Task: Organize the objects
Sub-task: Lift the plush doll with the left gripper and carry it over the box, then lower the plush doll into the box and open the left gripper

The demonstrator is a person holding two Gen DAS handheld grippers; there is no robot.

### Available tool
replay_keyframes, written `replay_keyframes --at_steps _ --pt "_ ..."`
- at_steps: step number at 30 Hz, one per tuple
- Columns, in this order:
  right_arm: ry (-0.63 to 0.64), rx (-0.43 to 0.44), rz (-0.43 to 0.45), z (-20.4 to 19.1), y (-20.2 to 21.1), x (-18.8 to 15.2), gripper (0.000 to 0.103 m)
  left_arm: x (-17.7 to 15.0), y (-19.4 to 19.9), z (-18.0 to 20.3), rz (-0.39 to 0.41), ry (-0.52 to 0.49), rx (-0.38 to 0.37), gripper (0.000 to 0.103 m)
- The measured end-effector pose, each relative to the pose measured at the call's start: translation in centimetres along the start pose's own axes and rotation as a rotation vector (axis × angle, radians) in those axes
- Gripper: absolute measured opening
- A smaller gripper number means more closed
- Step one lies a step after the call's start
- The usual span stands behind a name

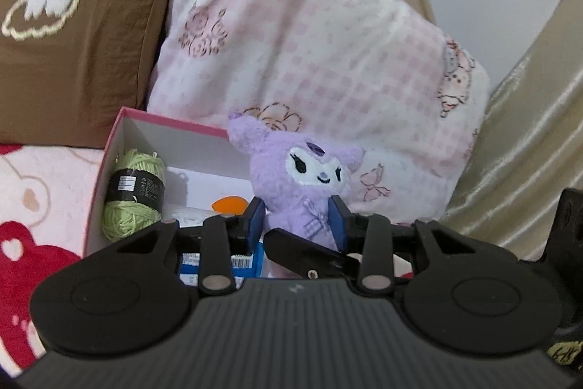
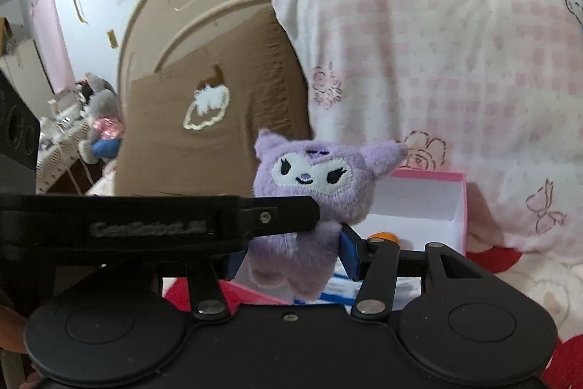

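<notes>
While the purple plush toy (image 1: pixel 304 185) hangs above the open pink box (image 1: pixel 109 148), we see both sets of tongs clamped on it at once. Our left gripper (image 1: pixel 297 219) squeezes its lower body between 2 blue pads (image 1: pixel 337 219), and in the right wrist view our right gripper (image 2: pixel 295 252) pinches the same lower body, with the black finger of the other tool crossing in front of the toy's neck. The toy stands upright: its long axis runs from the feet at the pads up to the head, 1 ear reaching toward the pink checked pillow (image 1: pixel 309 42), and its stitched face looks back toward both cameras. It tilts slightly in the right wrist view. Inside the box a green yarn ball (image 1: pixel 133 194) with a black label lies against the left wall, an orange thing (image 1: pixel 227 205) shows near the middle, and a blue and white packet (image 1: pixel 222 261) sits partly hidden under the left tool. A brown cushion (image 1: pixel 73 24) leans beside the pillow.
</notes>
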State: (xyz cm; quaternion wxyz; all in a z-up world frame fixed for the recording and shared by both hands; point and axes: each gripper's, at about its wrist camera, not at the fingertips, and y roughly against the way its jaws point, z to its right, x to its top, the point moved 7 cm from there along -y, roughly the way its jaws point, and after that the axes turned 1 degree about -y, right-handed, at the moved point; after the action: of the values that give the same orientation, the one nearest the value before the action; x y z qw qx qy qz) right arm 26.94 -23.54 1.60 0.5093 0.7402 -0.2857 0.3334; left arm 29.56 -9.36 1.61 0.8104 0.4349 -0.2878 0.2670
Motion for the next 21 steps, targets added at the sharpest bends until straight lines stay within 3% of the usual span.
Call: replay_keyframes --at_steps 8,14,21 --pt "-0.036 0.013 -0.004 2.9 -6.0 -1.5 0.055 -0.8 -5.5 -3.9 -0.039 0.005 0.029 0.036" --pt "-0.061 0.039 -0.025 4.4 -10.3 -2.8 0.055 -1.4 -9.0 -6.6 -0.057 -0.001 0.094 0.036" --pt "-0.053 0.017 -0.127 5.2 -15.0 -3.1 0.055 -1.4 -12.0 -8.8 -0.108 0.019 0.133 0.035"
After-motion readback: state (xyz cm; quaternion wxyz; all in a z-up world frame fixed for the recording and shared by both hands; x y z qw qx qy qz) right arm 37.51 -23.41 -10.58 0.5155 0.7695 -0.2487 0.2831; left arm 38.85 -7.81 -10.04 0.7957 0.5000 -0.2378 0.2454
